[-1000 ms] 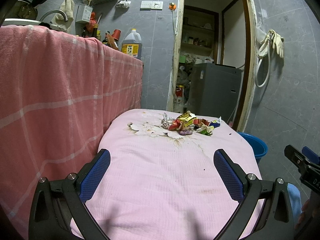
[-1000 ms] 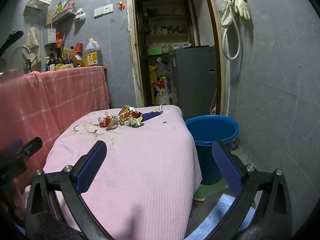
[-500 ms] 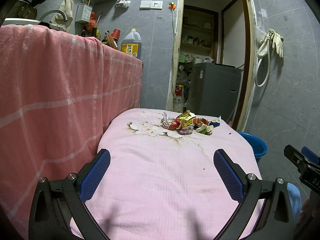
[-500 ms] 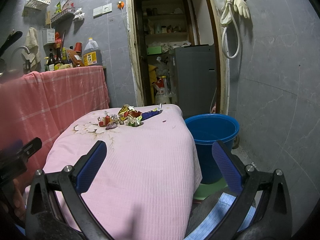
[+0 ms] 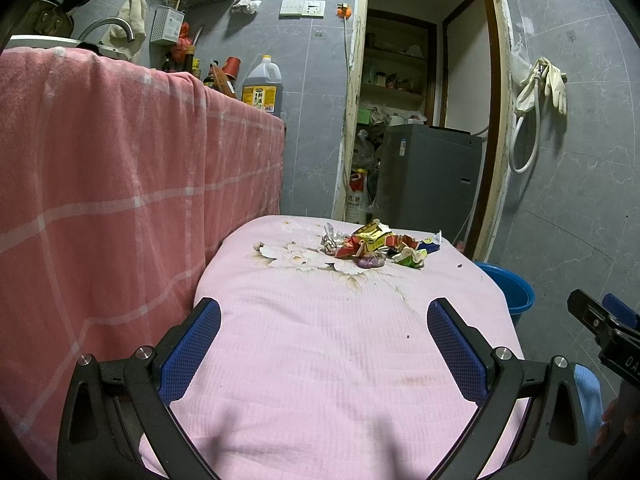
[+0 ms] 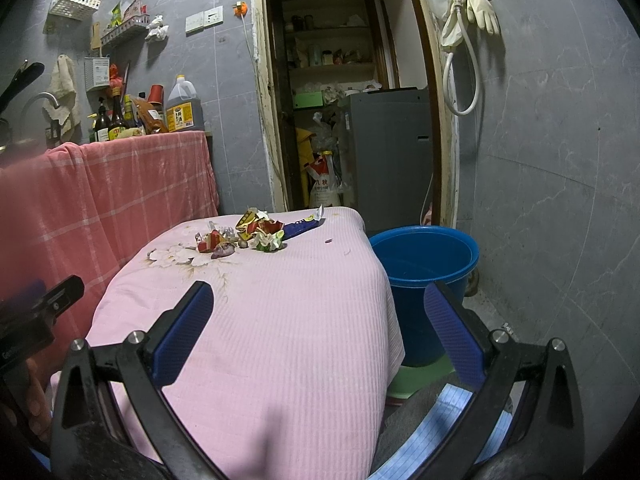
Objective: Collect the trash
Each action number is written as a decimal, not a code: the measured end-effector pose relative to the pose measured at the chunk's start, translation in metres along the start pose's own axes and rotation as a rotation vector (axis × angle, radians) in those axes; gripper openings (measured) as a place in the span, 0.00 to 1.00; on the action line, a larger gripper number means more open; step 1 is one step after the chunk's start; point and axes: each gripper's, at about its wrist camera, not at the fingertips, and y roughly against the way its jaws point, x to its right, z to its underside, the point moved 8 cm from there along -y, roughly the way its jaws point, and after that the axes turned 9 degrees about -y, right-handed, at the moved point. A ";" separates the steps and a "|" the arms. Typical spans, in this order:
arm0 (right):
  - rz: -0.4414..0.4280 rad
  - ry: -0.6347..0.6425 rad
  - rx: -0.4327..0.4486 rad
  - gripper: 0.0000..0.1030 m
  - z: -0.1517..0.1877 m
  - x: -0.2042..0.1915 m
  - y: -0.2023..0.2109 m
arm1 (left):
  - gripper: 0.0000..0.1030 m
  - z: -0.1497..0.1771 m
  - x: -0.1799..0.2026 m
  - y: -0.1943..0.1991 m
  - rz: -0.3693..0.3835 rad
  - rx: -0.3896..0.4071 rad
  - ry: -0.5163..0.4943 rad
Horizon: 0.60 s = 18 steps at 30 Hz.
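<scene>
Wrapper pile [image 6: 256, 234] on the far end of the cloth-covered table [image 6: 280, 340]; bucket [image 6: 424, 276] on the floor at the table's 3 o'clock; draped counter [image 6: 120, 184] at 9 o'clock; doorway [image 6: 344, 100] at 12 o'clock.

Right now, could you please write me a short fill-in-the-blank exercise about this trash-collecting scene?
1. The trash pile lies at the far end of a table covered with a ____ cloth.
2. The bucket standing on the floor beside the table is ____.
3. The left gripper and right gripper both have their fingers ____.
4. Rubber gloves hang on the ____.

Answers: pink; blue; open; wall
</scene>
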 end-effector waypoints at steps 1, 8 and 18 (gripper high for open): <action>0.000 0.000 0.000 1.00 0.000 0.000 0.000 | 0.98 0.000 0.000 0.000 0.000 0.000 0.000; 0.000 -0.001 -0.001 1.00 0.000 0.000 0.000 | 0.98 0.003 0.000 0.002 -0.001 0.002 0.000; 0.000 -0.003 -0.004 1.00 0.000 -0.001 -0.001 | 0.98 0.001 -0.001 -0.001 -0.001 -0.005 0.002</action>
